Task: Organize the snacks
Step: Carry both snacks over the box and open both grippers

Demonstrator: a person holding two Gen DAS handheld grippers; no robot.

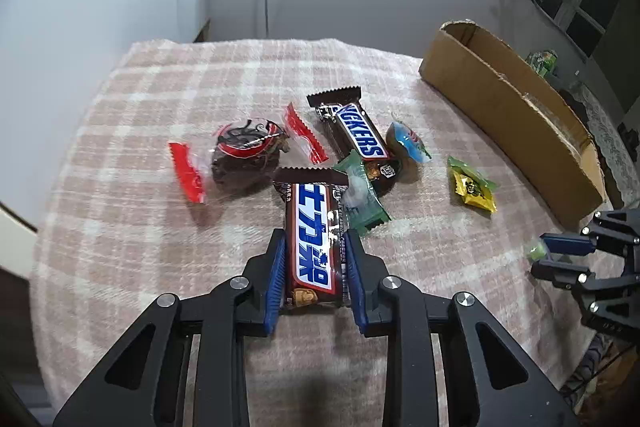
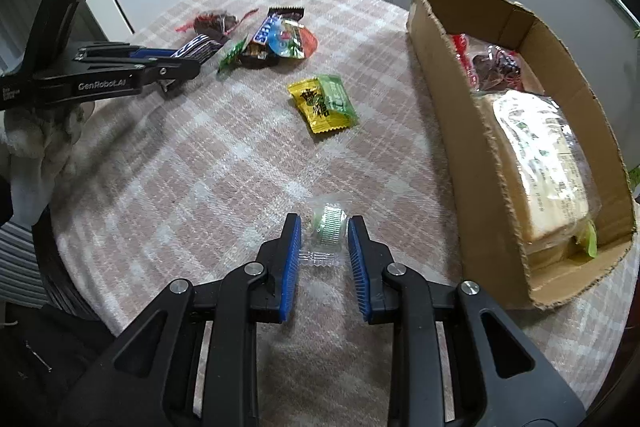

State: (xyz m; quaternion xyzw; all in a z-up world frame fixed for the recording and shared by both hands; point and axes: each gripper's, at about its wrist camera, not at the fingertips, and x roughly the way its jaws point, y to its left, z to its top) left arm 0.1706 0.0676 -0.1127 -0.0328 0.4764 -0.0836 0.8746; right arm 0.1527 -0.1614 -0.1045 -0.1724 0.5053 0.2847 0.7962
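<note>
Left wrist view shows our left gripper (image 1: 315, 267) with its blue fingers (image 1: 276, 279) pressed against both long sides of a brown chocolate bar (image 1: 312, 239) with blue-and-white lettering, so we hold it clamped; whether it is lifted off the plaid surface (image 1: 140, 227) we cannot tell. Just beyond it lie a green wrapped sweet (image 1: 360, 195), a Snickers bar (image 1: 352, 131), a round blue-topped snack (image 1: 406, 147) and a clear red-edged packet (image 1: 244, 155) holding a dark cake. A yellow-green packet (image 1: 472, 187) lies apart from that cluster, nearer the cardboard box (image 1: 500, 115).

From the right wrist view, our right gripper (image 2: 323, 247) has its fingers (image 2: 292, 259) spread on either side of a small clear-wrapped green candy (image 2: 326, 227); the left pad is just beside the wrapper, the right one stands off it, so nothing is clenched. The box sits to the right, holding a large pale bagged loaf (image 2: 548, 171) and a red-edged packet (image 2: 488, 63).
</note>
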